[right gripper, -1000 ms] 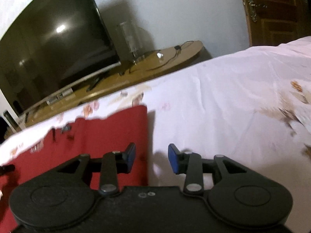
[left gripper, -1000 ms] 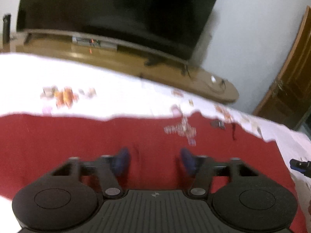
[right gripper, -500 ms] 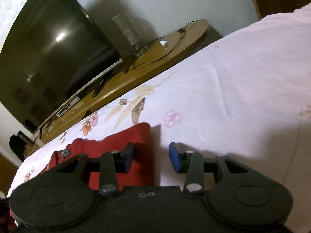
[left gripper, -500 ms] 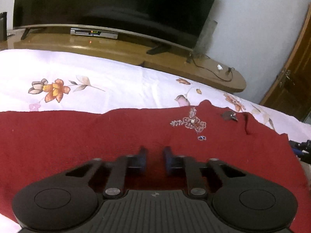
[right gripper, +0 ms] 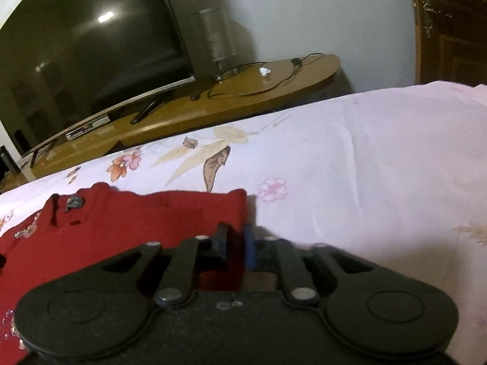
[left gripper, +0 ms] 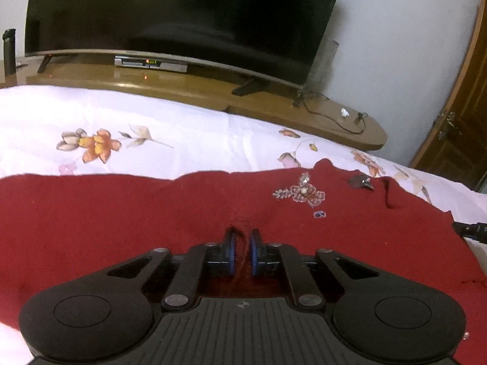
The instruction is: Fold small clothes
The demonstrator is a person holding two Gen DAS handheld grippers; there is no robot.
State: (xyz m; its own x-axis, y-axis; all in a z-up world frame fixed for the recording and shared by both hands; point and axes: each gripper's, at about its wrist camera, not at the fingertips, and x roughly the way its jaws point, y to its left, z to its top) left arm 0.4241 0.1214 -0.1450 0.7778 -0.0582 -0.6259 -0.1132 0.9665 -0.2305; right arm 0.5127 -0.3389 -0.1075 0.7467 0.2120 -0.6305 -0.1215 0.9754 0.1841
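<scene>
Both claws just went from wide to pinched: L claw [left gripper: 242, 251] & R claw [right gripper: 234, 243] now grip the red top [left gripper: 121, 219], ready to fold.

A white bedsheet with floral print [left gripper: 188, 133] covers the bed. Beyond it stands a long glossy wooden TV console [left gripper: 197, 91], carrying a large black curved-screen television [left gripper: 182, 12] on two dark feet. A silver set-top box [left gripper: 150, 64] sits under the screen. A clear cylindrical glass vessel [right gripper: 217, 41] stands beside the television. A black cable [right gripper: 271, 83] and a small crumpled white scrap [right gripper: 265, 71] lie near the console's rounded end. A brown panelled wooden door [right gripper: 453, 24] is at the far right.
</scene>
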